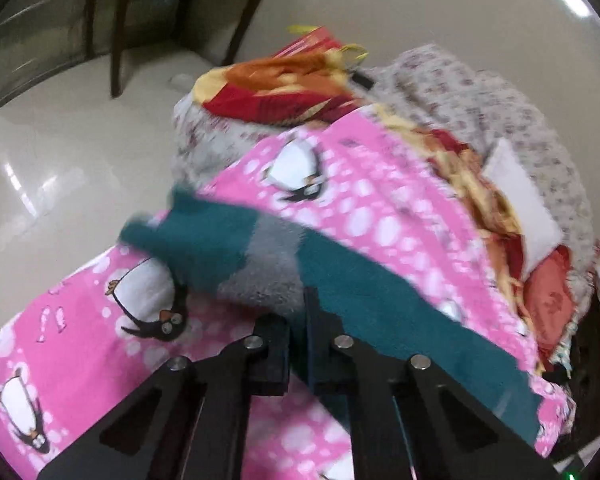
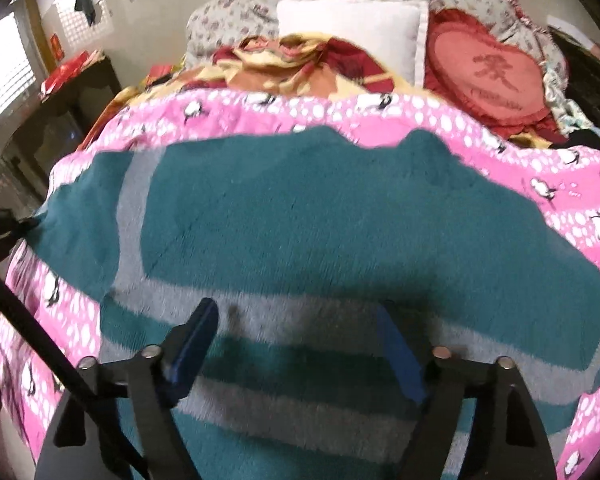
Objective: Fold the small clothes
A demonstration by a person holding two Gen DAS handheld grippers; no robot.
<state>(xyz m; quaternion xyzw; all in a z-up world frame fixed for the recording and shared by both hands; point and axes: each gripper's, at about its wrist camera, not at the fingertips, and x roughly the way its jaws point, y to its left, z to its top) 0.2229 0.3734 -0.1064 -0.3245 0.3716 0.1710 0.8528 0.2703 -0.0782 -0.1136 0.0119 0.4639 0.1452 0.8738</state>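
A teal knit garment with grey stripes lies spread flat on a pink penguin-print blanket that covers a bed. My right gripper hovers over its near grey stripe, jaws wide apart, the blue pads not pressing any fabric. My left gripper is shut, pinching the garment where a grey stripe meets the teal edge. In the right wrist view the left gripper shows at the far left, at the garment's side edge.
Beyond the blanket lie a crumpled red and yellow cloth, a white pillow and a red heart cushion. A dark cabinet stands left of the bed. Chair legs rise from the pale floor.
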